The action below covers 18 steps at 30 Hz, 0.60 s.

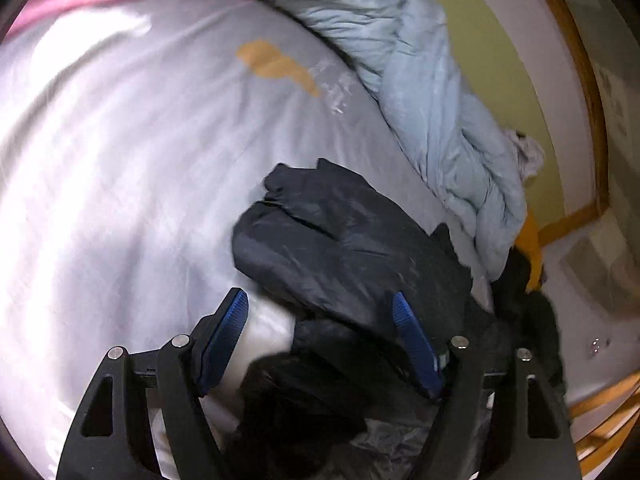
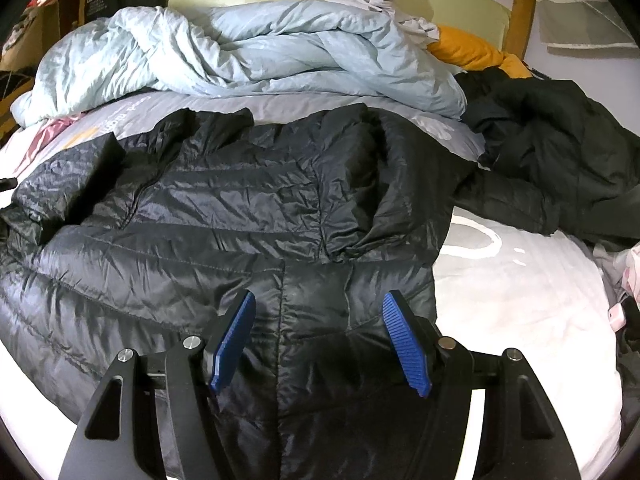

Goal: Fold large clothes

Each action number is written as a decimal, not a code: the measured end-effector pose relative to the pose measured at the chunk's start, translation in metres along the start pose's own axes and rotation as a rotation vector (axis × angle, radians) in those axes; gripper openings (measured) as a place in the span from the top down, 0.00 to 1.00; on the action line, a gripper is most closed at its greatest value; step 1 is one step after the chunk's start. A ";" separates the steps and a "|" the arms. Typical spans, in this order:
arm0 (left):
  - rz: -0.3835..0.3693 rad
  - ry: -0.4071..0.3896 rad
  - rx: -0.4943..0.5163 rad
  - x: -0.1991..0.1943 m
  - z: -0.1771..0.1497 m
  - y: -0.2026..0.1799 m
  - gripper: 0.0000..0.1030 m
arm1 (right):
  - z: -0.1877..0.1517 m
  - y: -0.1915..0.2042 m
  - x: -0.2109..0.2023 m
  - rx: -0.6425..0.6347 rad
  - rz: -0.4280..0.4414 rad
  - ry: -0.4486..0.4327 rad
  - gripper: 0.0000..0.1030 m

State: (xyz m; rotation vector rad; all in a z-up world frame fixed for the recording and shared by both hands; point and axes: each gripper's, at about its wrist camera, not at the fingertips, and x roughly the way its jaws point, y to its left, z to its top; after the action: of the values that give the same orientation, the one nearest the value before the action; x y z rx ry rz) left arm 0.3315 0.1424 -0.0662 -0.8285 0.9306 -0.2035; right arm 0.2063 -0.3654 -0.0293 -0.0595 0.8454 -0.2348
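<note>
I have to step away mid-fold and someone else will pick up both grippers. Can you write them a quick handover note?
Left gripper: open, holding nothing, above a bunched part of the black puffer jacket.
Right gripper: open, empty, over the jacket's lower middle.
Jacket lies spread on the white bedsheet; one sleeve is folded in on the left.
Left to do: remaining folds. A second dark garment waits beside the blue duvet.

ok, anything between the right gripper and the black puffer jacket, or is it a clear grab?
Nothing visible in the way. The right gripper is open directly over the black puffer jacket, spread on the bed sheet. The light blue duvet and a second dark garment lie beyond it, off to the far side.
</note>
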 end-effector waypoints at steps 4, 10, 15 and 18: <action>-0.081 -0.063 0.037 -0.007 0.003 -0.004 0.76 | 0.000 0.000 -0.001 0.003 0.007 -0.002 0.33; -0.105 -0.256 0.369 -0.046 -0.021 -0.077 0.93 | 0.000 -0.001 -0.003 0.014 0.008 -0.008 0.33; -0.094 -0.411 0.827 -0.073 -0.097 -0.163 0.93 | 0.003 -0.002 -0.009 0.038 0.040 -0.017 0.33; -0.150 -0.375 0.958 -0.069 -0.143 -0.192 0.93 | 0.004 0.001 -0.013 0.032 0.041 -0.032 0.33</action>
State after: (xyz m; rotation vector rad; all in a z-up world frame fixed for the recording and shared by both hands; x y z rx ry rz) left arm 0.2138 -0.0325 0.0669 -0.0300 0.3289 -0.5499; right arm 0.2006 -0.3619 -0.0174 -0.0162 0.8099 -0.2080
